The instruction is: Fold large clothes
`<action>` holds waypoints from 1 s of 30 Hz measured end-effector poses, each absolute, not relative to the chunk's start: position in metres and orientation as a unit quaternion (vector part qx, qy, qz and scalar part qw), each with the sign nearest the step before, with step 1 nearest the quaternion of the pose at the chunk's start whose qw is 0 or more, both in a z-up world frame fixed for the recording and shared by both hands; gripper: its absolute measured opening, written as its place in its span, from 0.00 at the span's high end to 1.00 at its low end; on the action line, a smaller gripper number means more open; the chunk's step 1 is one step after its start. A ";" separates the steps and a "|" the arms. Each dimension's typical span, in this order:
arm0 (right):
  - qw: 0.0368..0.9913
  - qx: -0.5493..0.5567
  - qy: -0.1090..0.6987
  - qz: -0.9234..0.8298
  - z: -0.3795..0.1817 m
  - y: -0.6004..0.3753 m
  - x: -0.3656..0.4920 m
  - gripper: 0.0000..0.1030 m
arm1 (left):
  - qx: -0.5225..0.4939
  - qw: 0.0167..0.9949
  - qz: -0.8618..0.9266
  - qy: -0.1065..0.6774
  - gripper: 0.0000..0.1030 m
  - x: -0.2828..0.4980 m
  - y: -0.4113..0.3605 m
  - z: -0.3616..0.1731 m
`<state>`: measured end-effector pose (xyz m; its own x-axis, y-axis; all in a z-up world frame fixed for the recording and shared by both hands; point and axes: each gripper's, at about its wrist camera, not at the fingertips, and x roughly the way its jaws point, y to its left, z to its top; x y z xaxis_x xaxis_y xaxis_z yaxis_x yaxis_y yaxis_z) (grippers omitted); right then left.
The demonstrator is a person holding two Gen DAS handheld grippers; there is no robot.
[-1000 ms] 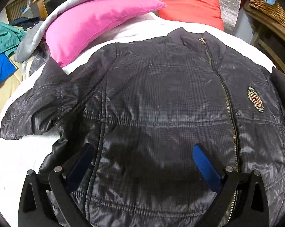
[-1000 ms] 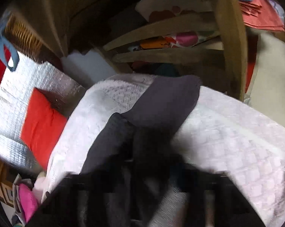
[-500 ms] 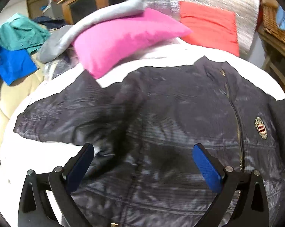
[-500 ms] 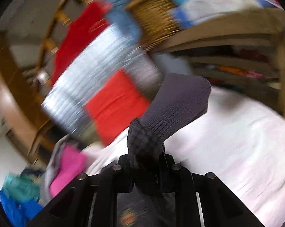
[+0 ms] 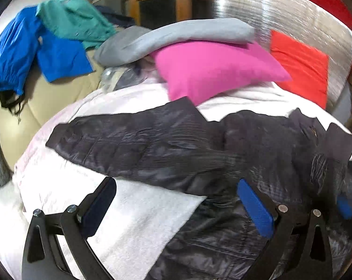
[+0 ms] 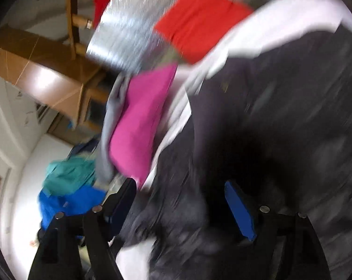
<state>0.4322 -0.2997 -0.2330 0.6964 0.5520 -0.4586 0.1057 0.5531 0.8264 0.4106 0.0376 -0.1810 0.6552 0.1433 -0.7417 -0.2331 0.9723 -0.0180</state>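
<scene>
A black quilted jacket [image 5: 257, 154] lies front up on the white bed cover [image 5: 141, 214]. One sleeve [image 5: 134, 144] stretches out flat to the left. My left gripper [image 5: 176, 200] hovers open over the cover and the jacket's side, with nothing held. A dark ribbed cuff [image 5: 339, 140] lies on the jacket at the right. The right wrist view is blurred. There my right gripper [image 6: 180, 207] is opening wide above the jacket [image 6: 281, 105]. Dark fabric lies below its jaws, and the pads do not press on it.
At the head of the bed lie a pink pillow [image 5: 213, 70] and a red pillow [image 5: 302, 65], with a grey garment [image 5: 176, 35] draped on the pink one. Blue clothes [image 5: 36, 53] and teal clothes [image 5: 75, 18] are heaped on a beige seat at the left. A wooden cabinet [image 5: 162, 0] stands behind.
My right gripper swung the sleeve cuff it held over onto the jacket and spread its jaws, letting go. My left gripper moved left toward the outstretched sleeve, staying open.
</scene>
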 end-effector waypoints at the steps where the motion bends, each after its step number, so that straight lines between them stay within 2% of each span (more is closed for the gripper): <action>1: 0.799 0.453 0.366 0.150 -0.234 -0.298 0.429 0.21 | -0.067 0.907 0.104 0.403 0.00 0.409 0.042 -0.182; 6: 0.840 0.427 0.297 0.155 -0.200 -0.340 0.381 0.21 | -0.128 0.905 0.047 0.403 0.00 0.403 0.042 -0.184; 10: 0.889 0.376 0.260 0.015 -0.180 -0.409 0.345 0.21 | -0.133 0.908 -0.026 0.397 0.00 0.400 0.004 -0.180; 15: 0.863 0.406 0.273 -0.125 -0.221 -0.493 0.330 0.21 | -0.085 0.911 -0.120 0.386 0.00 0.403 -0.068 -0.178; 18: 0.835 0.446 0.292 -0.133 -0.256 -0.522 0.340 0.21 | -0.047 0.910 -0.149 0.384 0.00 0.409 -0.113 -0.179; 24: 0.829 0.437 0.328 -0.122 -0.288 -0.532 0.385 0.23 | -0.029 0.901 -0.162 0.401 0.00 0.427 -0.161 -0.195; 26: 0.823 0.435 0.351 -0.107 -0.297 -0.537 0.390 0.36 | -0.027 0.896 -0.153 0.416 0.00 0.437 -0.165 -0.206; 27: 0.822 0.424 0.366 -0.102 -0.301 -0.529 0.395 0.56 | -0.026 0.895 -0.143 0.422 0.00 0.443 -0.164 -0.211; 28: 0.824 0.409 0.377 -0.106 -0.301 -0.523 0.400 0.64 | -0.024 0.893 -0.131 0.430 0.00 0.450 -0.162 -0.217; 29: 0.833 0.383 0.381 -0.116 -0.299 -0.516 0.404 0.65 | -0.020 0.890 -0.116 0.440 0.00 0.455 -0.159 -0.223; 30: 0.840 0.370 0.378 -0.119 -0.295 -0.514 0.404 0.70 | -0.021 0.885 -0.100 0.454 0.04 0.461 -0.152 -0.229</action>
